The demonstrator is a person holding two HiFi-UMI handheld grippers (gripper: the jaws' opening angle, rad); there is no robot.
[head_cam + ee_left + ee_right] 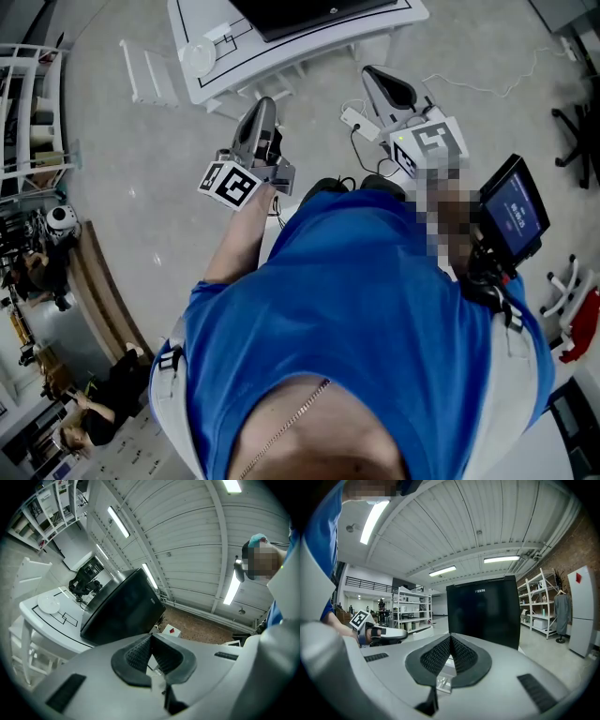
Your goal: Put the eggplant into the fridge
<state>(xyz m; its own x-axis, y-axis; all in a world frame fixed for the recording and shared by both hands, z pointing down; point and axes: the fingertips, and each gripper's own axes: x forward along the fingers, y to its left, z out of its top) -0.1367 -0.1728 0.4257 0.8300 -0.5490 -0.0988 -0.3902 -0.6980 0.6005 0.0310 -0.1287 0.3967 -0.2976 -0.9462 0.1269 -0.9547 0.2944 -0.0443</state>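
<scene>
Black fridge (485, 609), one, door closed, stands on white table (281, 58), ahead of both grippers. One white disc (198, 58) lies on table left of fridge. Two grippers, each with one marker cube. Left gripper (151, 639): jaws pressed together, nothing between. Right gripper (450, 639): jaws likewise together, empty. Both point toward fridge. Eggplant: shows in no view, place cannot be told.

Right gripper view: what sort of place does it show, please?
Probably a large workshop or lab hall, not a home: a high ribbed metal ceiling with strip lights, rows of open white shelves and a brick wall. A black fridge stands ahead.
</scene>
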